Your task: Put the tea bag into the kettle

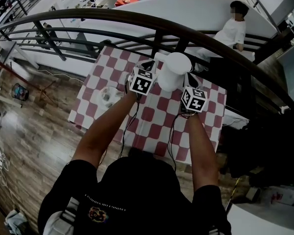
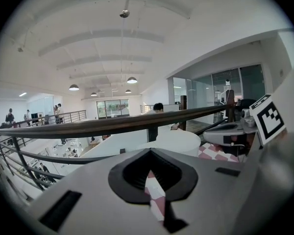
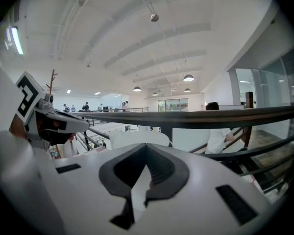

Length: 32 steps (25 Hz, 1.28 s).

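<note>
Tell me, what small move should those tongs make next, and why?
Probably swing the left tongs toward the small white item on the checkered cloth left of the kettle, opening them. They and the right tongs sit shut and empty beside the kettle; that item may be the tea bag.

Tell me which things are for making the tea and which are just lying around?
For the job: white kettle, left gripper, right gripper. No tea bag shows.
Just about: small white thing on the checked cloth (unclear what), bag on the floor, railing.
</note>
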Motion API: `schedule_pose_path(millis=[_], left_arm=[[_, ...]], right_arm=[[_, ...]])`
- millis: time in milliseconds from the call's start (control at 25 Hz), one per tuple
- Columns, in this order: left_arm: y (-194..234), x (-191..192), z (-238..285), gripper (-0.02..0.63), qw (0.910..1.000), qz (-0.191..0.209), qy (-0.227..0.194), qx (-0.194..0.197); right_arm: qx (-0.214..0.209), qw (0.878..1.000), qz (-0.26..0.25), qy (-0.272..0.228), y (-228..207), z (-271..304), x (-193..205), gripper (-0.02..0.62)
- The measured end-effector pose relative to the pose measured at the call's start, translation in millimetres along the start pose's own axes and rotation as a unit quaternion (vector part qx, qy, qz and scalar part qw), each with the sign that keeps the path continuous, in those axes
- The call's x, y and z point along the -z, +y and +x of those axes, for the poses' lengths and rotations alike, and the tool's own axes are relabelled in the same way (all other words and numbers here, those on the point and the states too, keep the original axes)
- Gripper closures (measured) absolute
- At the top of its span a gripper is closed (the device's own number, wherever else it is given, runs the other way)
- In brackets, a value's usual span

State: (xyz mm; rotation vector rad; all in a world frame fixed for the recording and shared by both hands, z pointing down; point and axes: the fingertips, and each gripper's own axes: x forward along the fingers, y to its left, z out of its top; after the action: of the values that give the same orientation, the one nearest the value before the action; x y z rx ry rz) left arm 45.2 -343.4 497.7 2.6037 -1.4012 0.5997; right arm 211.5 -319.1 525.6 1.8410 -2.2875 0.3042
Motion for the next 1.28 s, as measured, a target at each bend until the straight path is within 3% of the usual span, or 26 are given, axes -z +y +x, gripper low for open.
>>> schedule_pose_path(millis=[200,400,720,960,1160,1280], left_arm=[[-3,11,-39,0.607,0.9996,0.025,-0.012,-0.006],[-8,30,-82,0.607,0.9998,0.018,0.005,-0.001],[-28,43,-157,0.607,0.9996,-0.005,-0.006,0.025],[-64,59,-202,0.607,0.9977,0.045,0.005,0.050],[-92,73,-239,0.607,0.9956,-0.010,0.010,0.093],[-106,72,-256,0.607,0.9936,-0.009,0.007,0.112]], right_arm=[[-0.030,0.999,0.004,-0.041,23,-35,-11,0.583],[-0.061,0.997,0.008,-0.054,56,-88,-18,0.581],[-0.085,0.994,-0.005,-0.067,98,-179,-38,0.581],[-0.086,0.995,0.001,-0.056,131,-241,-34,0.581],[-0.078,0.995,0.028,-0.057,157,-284,-29,0.581],[-0.079,0.994,0.049,-0.057,169,-302,-28,0.582]])
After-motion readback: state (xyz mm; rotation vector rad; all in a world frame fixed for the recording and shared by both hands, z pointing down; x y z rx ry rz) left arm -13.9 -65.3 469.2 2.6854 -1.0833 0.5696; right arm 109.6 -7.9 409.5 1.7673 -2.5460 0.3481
